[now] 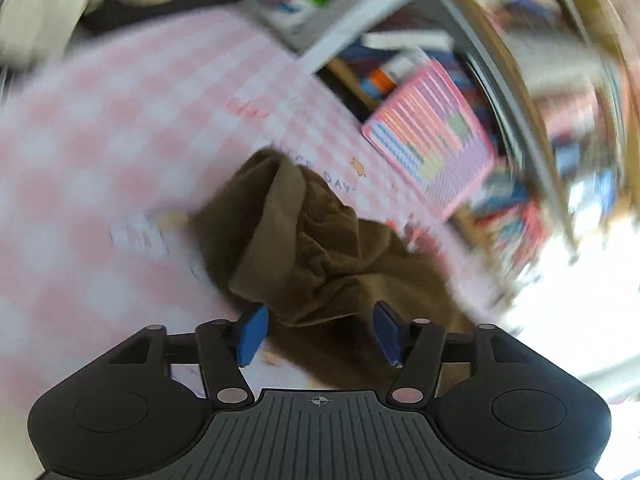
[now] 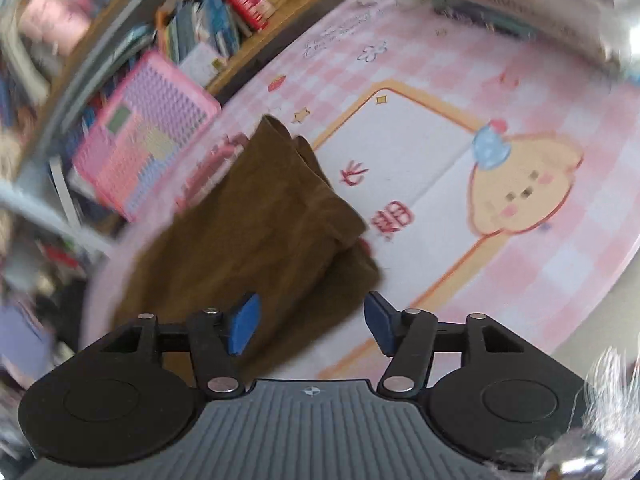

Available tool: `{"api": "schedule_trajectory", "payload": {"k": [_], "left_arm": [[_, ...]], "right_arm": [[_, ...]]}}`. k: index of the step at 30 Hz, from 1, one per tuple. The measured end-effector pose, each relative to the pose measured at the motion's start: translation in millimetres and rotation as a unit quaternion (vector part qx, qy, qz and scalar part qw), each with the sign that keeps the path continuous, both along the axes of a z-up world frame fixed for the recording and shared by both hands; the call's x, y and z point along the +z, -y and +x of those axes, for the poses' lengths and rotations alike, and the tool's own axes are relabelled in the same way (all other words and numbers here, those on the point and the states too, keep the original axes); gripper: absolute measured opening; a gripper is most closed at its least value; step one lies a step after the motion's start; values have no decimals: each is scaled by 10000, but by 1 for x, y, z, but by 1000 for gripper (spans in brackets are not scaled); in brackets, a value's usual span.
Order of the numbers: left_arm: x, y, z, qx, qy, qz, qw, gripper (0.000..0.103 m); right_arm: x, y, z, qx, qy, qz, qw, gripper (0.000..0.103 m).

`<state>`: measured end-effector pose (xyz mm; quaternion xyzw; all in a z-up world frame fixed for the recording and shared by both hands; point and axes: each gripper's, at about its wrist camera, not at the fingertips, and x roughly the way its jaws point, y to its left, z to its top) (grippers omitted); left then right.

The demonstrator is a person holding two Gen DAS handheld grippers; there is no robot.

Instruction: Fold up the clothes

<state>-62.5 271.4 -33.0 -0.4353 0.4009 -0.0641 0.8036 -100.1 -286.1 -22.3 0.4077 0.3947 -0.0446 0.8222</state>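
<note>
garment (image 2: 256,240), brown, lay bunched in layers on mat (image 2: 540,264); both grippers, left (image 1: 318,332) and right (image 2: 310,326), spread wide, clamping nothing. mid-fold or finished: unclear.

- Left gripper (image 1: 320,334): jaws stand wide apart, nothing clamped between them.
- Left gripper pads (image 1: 252,334): blue, flat, mounted on black linkage arms; both inner faces are exposed and angled inward.
- Left gripper body: black housing with ribbed grey centre plate fills the lower edge of the left wrist view; the surroundings are strongly motion-blurred.
- Right gripper (image 2: 312,324): jaws spread apart, with nothing between the pads.
- Right gripper pads (image 2: 244,328): blue, on black linkage arms fixed with silver pivot pins.
- Right gripper body: black housing and ribbed grey plate occupy the lower edge of the right wrist view.
</note>
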Motion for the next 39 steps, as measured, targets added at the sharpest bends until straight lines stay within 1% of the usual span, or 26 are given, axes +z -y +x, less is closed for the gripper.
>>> {"api": "schedule_trajectory", "payload": {"k": [2, 5, 8, 10, 12, 14, 15, 16, 17, 18, 19, 20, 21, 22, 24, 26, 28, 29, 31, 32, 33, 34, 35, 36, 38, 39], "left_arm": [[-11, -3, 2, 314, -155, -697, 9970, 66], [-29, -3, 9, 846, -481, -1391, 9855, 69], [-43, 0, 15, 1203, -728, -1651, 9762, 68], [-51, 3, 18, 1402, -904, -1768, 9700, 67], [-55, 5, 17, 1511, -1064, -1900, 9642, 66], [-58, 9, 14, 1582, -1168, -2047, 9589, 67], [-58, 12, 13, 1585, -1187, -2097, 9575, 67], [-58, 15, 14, 1579, -1200, -2087, 9577, 67], [-58, 19, 16, 1567, -1203, -2047, 9587, 66], [-57, 21, 20, 1561, -1208, -1922, 9613, 64], [-54, 23, 25, 1562, -1208, -1745, 9646, 52], [-50, 22, 32, 1556, -1154, -1593, 9680, 36], [-46, 20, 39, 1542, -1064, -1453, 9715, 16], [-39, 18, 47, 1504, -948, -1272, 9758, 11], [-15, 16, 69, 1331, -560, -798, 9863, 4], [10, 16, 86, 1146, -111, -402, 9925, 3], [36, 18, 85, 979, 403, -234, 9941, 3], [49, 19, 85, 894, 660, -149, 9937, 3], [75, 21, 84, 723, 1172, 21, 9905, 3], [88, 22, 84, 636, 1426, 106, 9877, 3], [87, 20, 79, 579, 1402, 158, 9883, 4], [69, 16, 72, 594, 1037, 162, 9927, 4], [47, 13, 66, 645, 569, 149, 9962, 4], [24, 10, 60, 741, 146, 94, 9971, 4], [-25, 3, 47, 998, -634, -80, 9930, 3], [-42, 1, 42, 1105, -851, -144, 9901, 3]], "right_arm": [[-4, 7, 8, -425, -49, 434, 9981, 56], [-16, 18, 20, -944, -168, 1014, 9902, 56], [-27, 24, 34, -1218, -417, 1182, 9846, 52], [-31, 26, 41, -1283, -529, 1230, 9827, 45], [-31, 28, 47, -1275, -573, 1248, 9823, 44], [-32, 29, 50, -1239, -615, 1181, 9833, 39], [-32, 30, 51, -1227, -637, 1147, 9837, 33], [-34, 30, 51, -1229, -661, 1109, 9840, 25], [-35, 31, 50, -1229, -678, 1069, 9843, 21], [-36, 31, 50, -1223, -672, 1025, 9849, 14], [-36, 31, 50, -1215, -662, 984, 9855, 12], [-36, 30, 51, -1196, -641, 950, 9862, 11], [-34, 29, 52, -1177, -617, 916, 9869, 9], [-31, 29, 54, -1151, -574, 890, 9877, 8], [-23, 30, 62, -1085, -416, 877, 9893, 7], [-9, 31, 77, -945, -159, 878, 9915, 6], [13, 31, 94, -807, 242, 866, 9927, 6], [30, 31, 99, -743, 583, 868, 9917, 6], [61, 31, 94, -630, 1270, 865, 9861, 5], [74, 32, 84, -571, 1556, 760, 9832, 5], [80, 32, 74, -527, 1680, 675, 9821, 5], [66, 30, 64, -523, 1356, 648, 9873, 5], [51, 28, 55, -519, 1030, 621, 9914, 5], [37, 27, 45, -514, 704, 592, 9944, 5], [8, 23, 27, -521, 58, 561, 9970, 5], [-11, 21, 24, -582, -233, 632, 9960, 5]]}}
